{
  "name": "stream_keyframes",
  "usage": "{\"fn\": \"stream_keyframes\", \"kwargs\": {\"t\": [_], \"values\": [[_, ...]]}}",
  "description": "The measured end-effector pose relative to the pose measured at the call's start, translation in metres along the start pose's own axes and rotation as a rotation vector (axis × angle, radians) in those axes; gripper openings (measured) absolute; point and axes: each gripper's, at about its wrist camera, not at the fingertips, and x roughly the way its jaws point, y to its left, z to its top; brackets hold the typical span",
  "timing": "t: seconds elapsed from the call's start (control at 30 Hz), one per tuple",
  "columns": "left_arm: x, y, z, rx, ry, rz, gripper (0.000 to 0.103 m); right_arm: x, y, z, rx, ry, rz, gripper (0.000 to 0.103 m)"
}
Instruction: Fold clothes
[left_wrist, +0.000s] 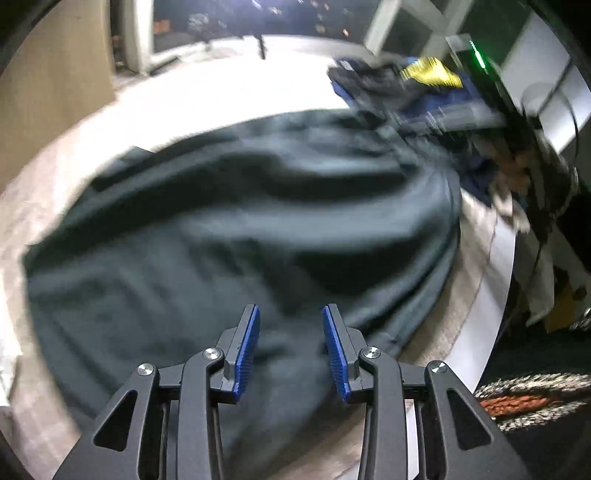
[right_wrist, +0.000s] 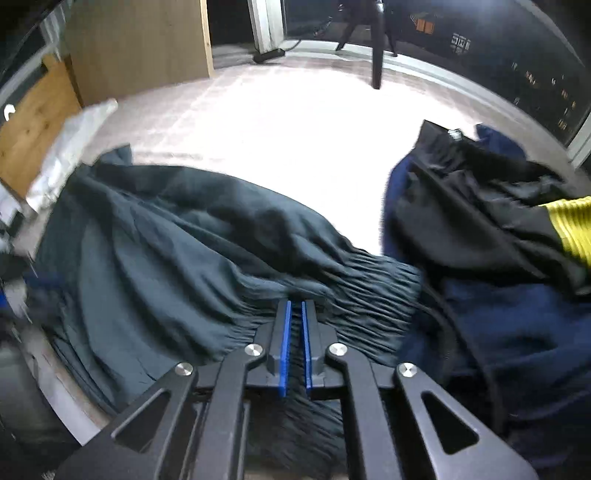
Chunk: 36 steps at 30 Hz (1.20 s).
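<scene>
The dark grey garment (left_wrist: 236, 221) lies spread and rumpled over the near part of the pale tabletop (left_wrist: 207, 99), reaching from its left side almost to its right edge, where a fold of the cloth hangs close to the rim. The left gripper (left_wrist: 291, 347) hovers above the near edge of this garment with its blue pads (left_wrist: 246, 354) spread apart and nothing between them; cloth shows in the gap, but the pads do not touch it. The left view is blurred, so the creases are hard to make out.

In the right view the right gripper (right_wrist: 296, 343) is pressed nearly together on the gathered, elastic waistband (right_wrist: 369, 295) of the same garment (right_wrist: 166, 258), with the ribbed cloth pinched between the blue pads (right_wrist: 285, 347) and bunching out below them. From the waistband the rest of the garment fans away to the left across the tabletop (right_wrist: 295, 129).

Just beside the waistband, on the right side of the tabletop, sits a heap of other clothes (right_wrist: 498, 258): dark blue cloth underneath, black cloth on top, and a yellow ribbed band (right_wrist: 572, 225) at the far right. The same heap (left_wrist: 399, 85) shows at the far right corner in the left view.

A wooden panel (right_wrist: 136, 40) stands beyond the far left corner.
</scene>
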Motion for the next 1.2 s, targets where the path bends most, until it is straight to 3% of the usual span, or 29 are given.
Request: {"fn": "stream_keyframes", "kwargs": {"t": [0.1, 0.17, 0.23, 0.33, 0.4, 0.53, 0.73, 0.9, 1.07, 1.2], "values": [[-0.023, 0.040, 0.019, -0.011, -0.040, 0.095, 0.036, -0.020, 0.005, 0.004, -0.045, -0.026, 0.036, 0.013], [-0.024, 0.067, 0.039, -0.018, -0.031, 0.131, 0.039, -0.033, 0.012, 0.014, -0.099, -0.085, 0.051, 0.038], [-0.016, 0.083, 0.055, 0.005, -0.015, 0.159, 0.040, -0.032, 0.016, 0.028, -0.155, -0.119, 0.031, 0.050], [0.009, 0.094, 0.076, 0.064, 0.027, 0.151, 0.040, -0.019, 0.006, 0.042, -0.129, -0.100, 0.007, 0.048], [0.030, 0.095, 0.082, 0.098, 0.040, 0.186, 0.040, -0.015, -0.005, 0.037, -0.076, -0.082, 0.041, 0.039], [0.041, 0.101, 0.081, 0.050, 0.022, 0.242, 0.039, -0.016, -0.037, 0.011, 0.061, -0.074, 0.051, 0.041], [-0.013, 0.084, 0.033, -0.063, -0.045, 0.266, 0.045, -0.045, -0.081, -0.043, 0.304, -0.151, 0.126, 0.041], [-0.060, 0.071, -0.008, -0.149, -0.097, 0.276, 0.049, -0.059, -0.027, -0.044, 0.213, -0.221, 0.268, 0.036], [-0.055, 0.112, -0.006, -0.117, -0.056, 0.220, 0.049, -0.060, 0.059, -0.031, 0.088, -0.193, 0.420, 0.036], [-0.051, 0.145, -0.004, -0.092, -0.023, 0.174, 0.049, -0.053, 0.159, -0.034, 0.036, -0.158, 0.562, 0.036]]}}
